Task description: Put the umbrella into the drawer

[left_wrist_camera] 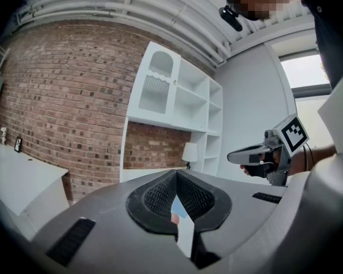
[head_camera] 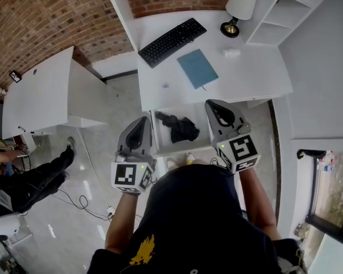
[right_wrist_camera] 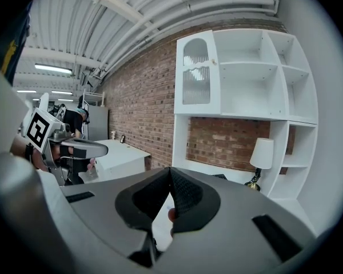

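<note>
Umbrella, black and folded, is lying inside the open drawer under the desk's near edge, roughly mid-drawer. It's clear of both grippers, nothing touching it.

Left gripper hovers just left of the drawer and right gripper just right of it, both pointing toward the far wall. Left gripper view: pads clenched tip to tip, nothing between them. Right gripper view: same, jaws pressed together and empty.

So the main job looks done, w/ the umbrella already in. What's left, by my read, is at most pushing the drawer shut, since it's pulled out toward the person. The task sentence doesn't ask for that, though. A nudge on the drawer front w/ closed jaws would probably do it.

Further out, the white desk carries a keyboard on the far left, a blue notebook mid-desk and a lamp on the far right. None of these is in play.
</note>
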